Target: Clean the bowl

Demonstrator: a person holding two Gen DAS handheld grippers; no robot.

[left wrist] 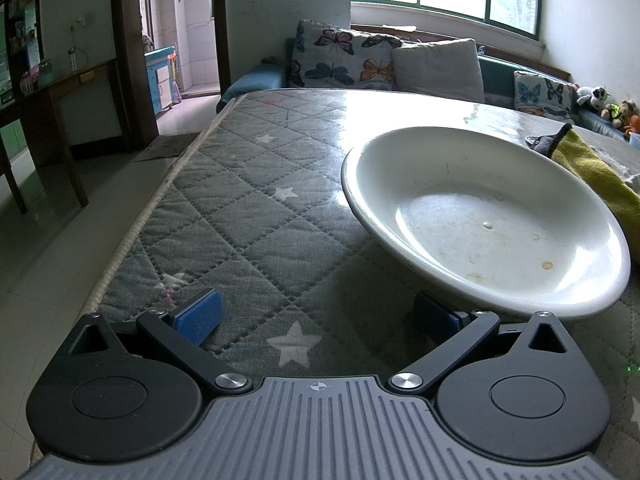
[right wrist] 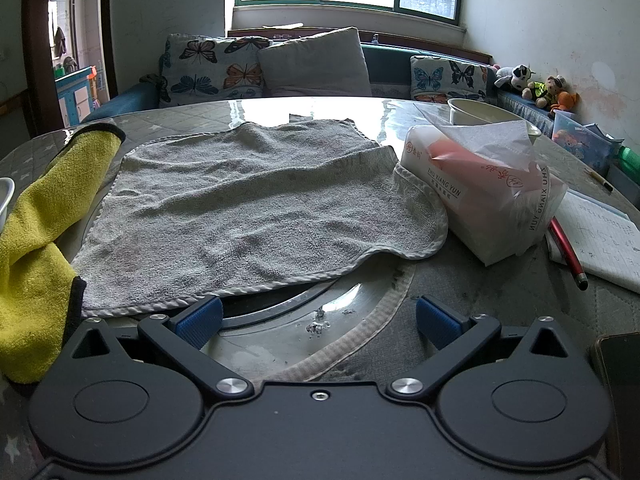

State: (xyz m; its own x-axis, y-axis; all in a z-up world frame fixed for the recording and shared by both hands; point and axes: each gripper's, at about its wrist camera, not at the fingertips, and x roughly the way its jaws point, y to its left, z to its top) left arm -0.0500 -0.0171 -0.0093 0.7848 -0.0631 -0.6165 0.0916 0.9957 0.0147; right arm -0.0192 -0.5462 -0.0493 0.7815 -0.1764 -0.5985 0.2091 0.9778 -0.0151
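Note:
A wide white bowl (left wrist: 484,216) with brownish stains inside sits on the quilted table cover (left wrist: 240,216), ahead and to the right of my left gripper (left wrist: 320,320). That gripper is open; its right finger sits under the bowl's near rim. In the right wrist view a grey towel (right wrist: 248,208) lies spread on the table just beyond my right gripper (right wrist: 320,318), which is open with nothing between its blue pads. A yellow cloth (right wrist: 36,248) lies to the left of the towel; the yellow cloth (left wrist: 596,176) also shows behind the bowl.
A tissue pack (right wrist: 488,192) stands right of the towel, with a small white bowl (right wrist: 472,112) behind it. A red pen (right wrist: 568,252) and notebook (right wrist: 600,240) lie at the right. The table's left edge (left wrist: 132,232) drops to the floor. A round glass surface (right wrist: 304,320) shows under the towel's near edge.

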